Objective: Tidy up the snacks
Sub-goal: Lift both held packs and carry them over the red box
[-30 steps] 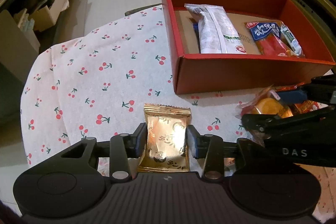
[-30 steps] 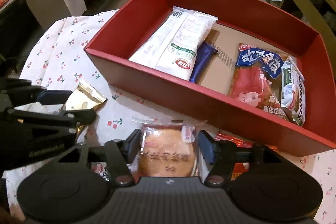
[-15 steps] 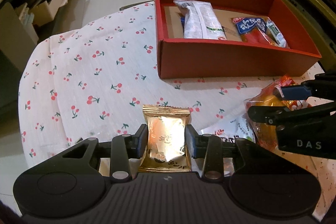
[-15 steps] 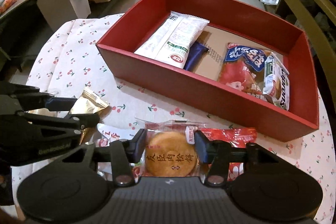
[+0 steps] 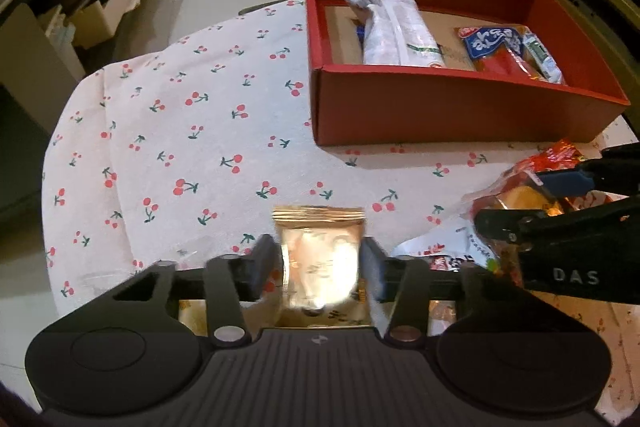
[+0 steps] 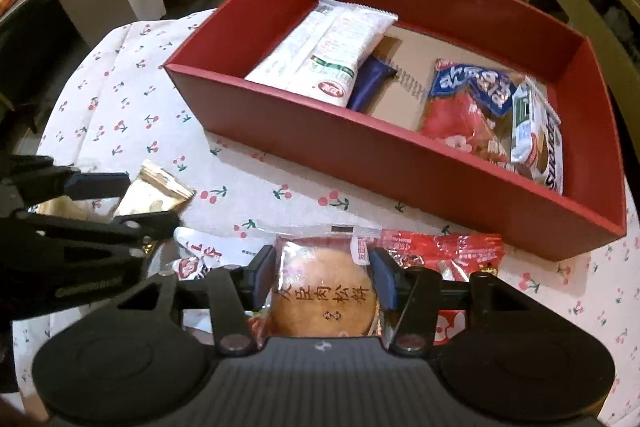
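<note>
Short of the red box (image 5: 460,107), the left gripper (image 5: 320,263) clamps its fingers on a gold packet (image 5: 320,255); the right gripper (image 6: 322,273) clamps a round pastry (image 6: 322,295).

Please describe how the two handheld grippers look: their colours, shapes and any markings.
Both are matte black plastic. The left gripper and the right gripper each have a ribbed body, two round discs, silver pivot pins and blue pads inside the fingers. Seen sideways, the right one shows white letters "DAS". No cables or sleeves are visible.
</note>
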Available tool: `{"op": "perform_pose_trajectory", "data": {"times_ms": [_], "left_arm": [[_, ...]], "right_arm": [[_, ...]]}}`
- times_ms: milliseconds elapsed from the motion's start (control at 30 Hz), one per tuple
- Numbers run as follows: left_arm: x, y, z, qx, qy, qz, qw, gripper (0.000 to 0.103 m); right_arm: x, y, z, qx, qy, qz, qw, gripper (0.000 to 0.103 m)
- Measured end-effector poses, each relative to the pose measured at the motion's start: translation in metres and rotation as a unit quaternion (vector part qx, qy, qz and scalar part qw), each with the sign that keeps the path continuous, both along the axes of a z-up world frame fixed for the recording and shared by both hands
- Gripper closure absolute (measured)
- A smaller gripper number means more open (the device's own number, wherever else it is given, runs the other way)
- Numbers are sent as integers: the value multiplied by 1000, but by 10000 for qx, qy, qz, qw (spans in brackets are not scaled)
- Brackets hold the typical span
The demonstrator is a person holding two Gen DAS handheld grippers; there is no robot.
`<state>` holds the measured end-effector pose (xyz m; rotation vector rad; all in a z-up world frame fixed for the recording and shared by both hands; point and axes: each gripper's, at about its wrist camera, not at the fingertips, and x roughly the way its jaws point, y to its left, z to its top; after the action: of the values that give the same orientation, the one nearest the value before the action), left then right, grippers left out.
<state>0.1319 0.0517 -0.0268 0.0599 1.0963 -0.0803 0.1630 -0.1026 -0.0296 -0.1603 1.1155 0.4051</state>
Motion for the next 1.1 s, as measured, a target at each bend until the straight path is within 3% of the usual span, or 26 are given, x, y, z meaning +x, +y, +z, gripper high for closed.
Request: {"op": "perform_pose_trajectory", "data": {"times_ms": [300, 1100], "left_arm": [[-8, 1, 6, -199, -1, 28, 9998, 57], [-11, -7, 43, -717, -477, -43, 9963, 57]], "right_arm": [[-12, -10, 16, 117, -140, -53, 9998, 31], [-19, -24, 49, 385, -558, -191, 9975, 33]]}}
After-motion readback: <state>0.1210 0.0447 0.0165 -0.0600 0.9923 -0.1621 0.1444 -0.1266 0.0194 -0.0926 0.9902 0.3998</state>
